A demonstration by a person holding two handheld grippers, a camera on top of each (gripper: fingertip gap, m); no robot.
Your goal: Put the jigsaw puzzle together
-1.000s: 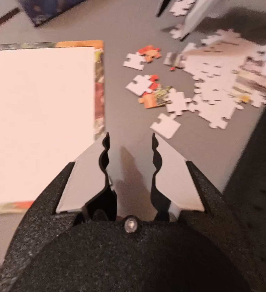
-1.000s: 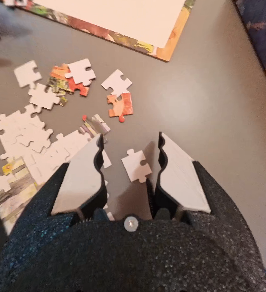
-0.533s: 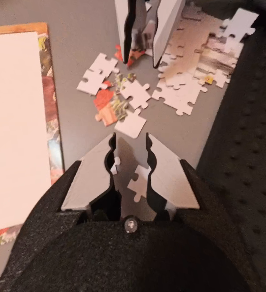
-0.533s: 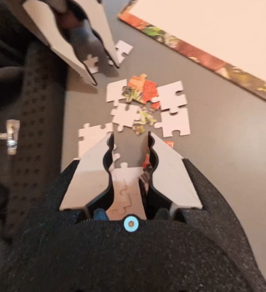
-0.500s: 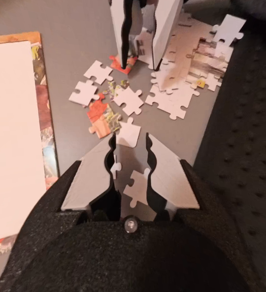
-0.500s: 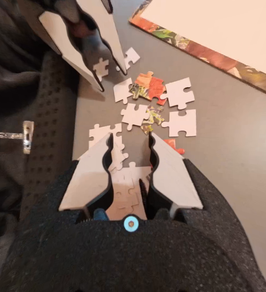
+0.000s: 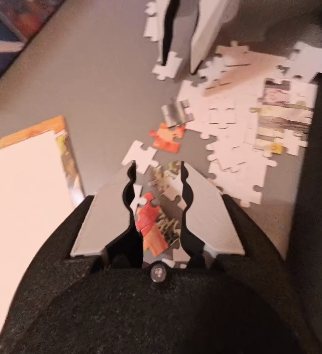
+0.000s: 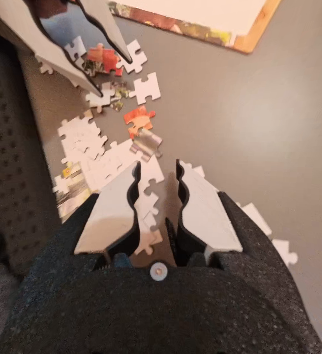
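While its jaws stand parted and empty, the left gripper (image 7: 157, 166) hovers low over loose cardboard puzzle pieces (image 7: 157, 216) on the matte grey table (image 7: 98, 80), apparently lining up on a red-and-green printed one, with the blank white puzzle tray (image 7: 22, 191) and its printed border just to the left. In the right wrist view, the right gripper (image 8: 158, 165), likewise agape and holding nothing, hangs over a partly joined cluster (image 8: 91, 153) of knobbed pieces, most lying white back up.
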